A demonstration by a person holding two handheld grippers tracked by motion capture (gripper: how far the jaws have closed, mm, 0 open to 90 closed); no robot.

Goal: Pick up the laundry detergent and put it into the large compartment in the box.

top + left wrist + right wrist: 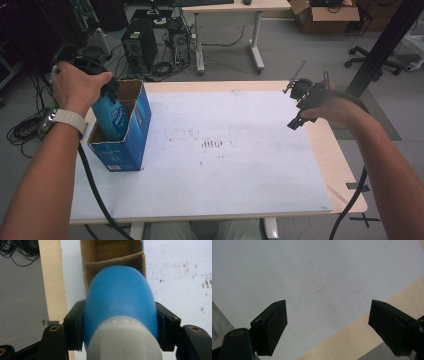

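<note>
- now the left gripper [120, 322] is clamped on a blue bottle [120, 297], one black jaw pressed against each side of it, just below its white cap [123, 340].
- in the high view the left hand [80, 85] holds that bottle [111, 117] upright, its lower part sunk into the near compartment of a blue cardboard box [127, 145].
- the box stands on the desk [250, 200] near its left edge, toward the far left corner, open at the top.
- in the left gripper view a cardboard divider [112, 261] crosses the box [86, 270] just past the bottle, with another compartment beyond it.
- the right gripper [328, 327] is spread wide with nothing between its jaws, looking down on the white desk sheet [312, 277] and a strip of the wooden edge [352, 340].
- in the high view the right gripper [296, 121] hangs over the right side of the desk near the far right corner, well apart from the box.
- dark smudges [215, 144] mark the sheet around the middle of the desk.
</note>
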